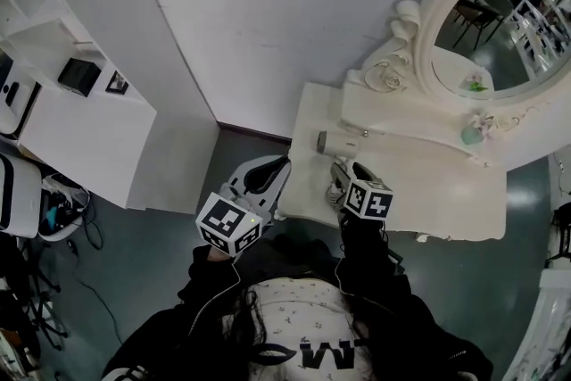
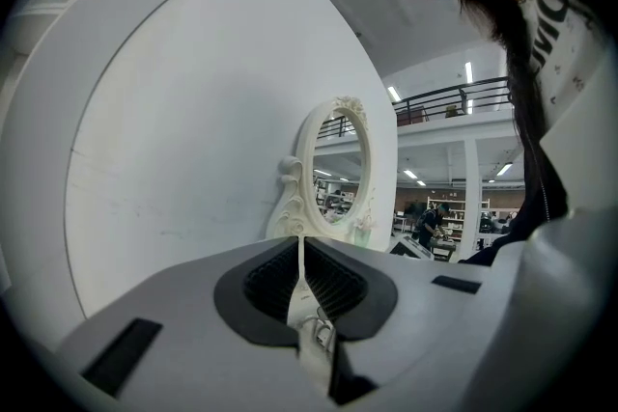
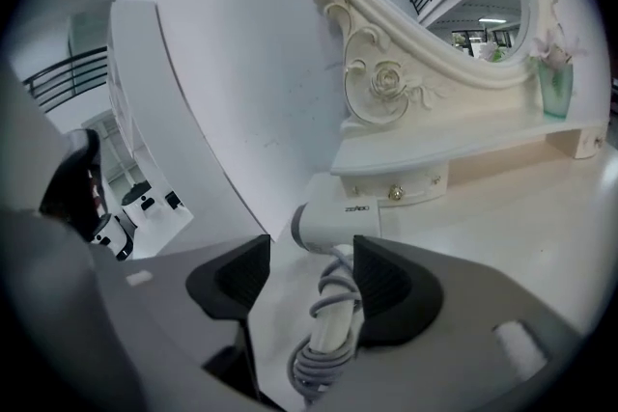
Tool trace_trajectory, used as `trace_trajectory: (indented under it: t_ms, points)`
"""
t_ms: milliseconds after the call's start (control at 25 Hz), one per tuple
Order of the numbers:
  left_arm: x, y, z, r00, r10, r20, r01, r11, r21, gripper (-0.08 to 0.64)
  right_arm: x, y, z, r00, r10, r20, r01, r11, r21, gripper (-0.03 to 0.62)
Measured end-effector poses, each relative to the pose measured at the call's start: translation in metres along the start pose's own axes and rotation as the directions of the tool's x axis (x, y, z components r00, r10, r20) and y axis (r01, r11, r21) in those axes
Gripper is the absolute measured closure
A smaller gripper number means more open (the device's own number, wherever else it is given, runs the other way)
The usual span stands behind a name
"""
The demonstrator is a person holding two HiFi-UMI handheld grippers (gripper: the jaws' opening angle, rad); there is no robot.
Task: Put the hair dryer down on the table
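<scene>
A white hair dryer lies on the cream dressing table, its barrel next to the small drawer unit. In the right gripper view the hair dryer has a grey cord wound round its handle, and the handle runs back between my jaws. My right gripper stands open around the handle: the left pad is clear of it and the right pad sits close beside it. My left gripper hovers off the table's left edge over the floor, shut with nothing in it.
An ornate oval mirror stands at the back of the table, with a small green vase on its ledge. A white shelf unit stands at the left against the wall. Cables lie on the dark floor.
</scene>
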State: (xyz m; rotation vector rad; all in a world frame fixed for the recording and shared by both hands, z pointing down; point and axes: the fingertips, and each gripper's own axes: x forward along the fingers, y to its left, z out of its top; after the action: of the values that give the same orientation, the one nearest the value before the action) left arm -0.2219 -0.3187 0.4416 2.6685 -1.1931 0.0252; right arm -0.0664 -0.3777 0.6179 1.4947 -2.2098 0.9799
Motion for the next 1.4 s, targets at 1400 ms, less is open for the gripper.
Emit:
trace_trajectory:
  t_ms: [1400]
  points:
    - [0.01,-0.066,-0.033,0.98,-0.195,-0.038,0.192,0.979,-0.068,0.558,-0.134,0.094,0.019,0.951,0.221,0.215,-0.234,0.972,0.037,0.39]
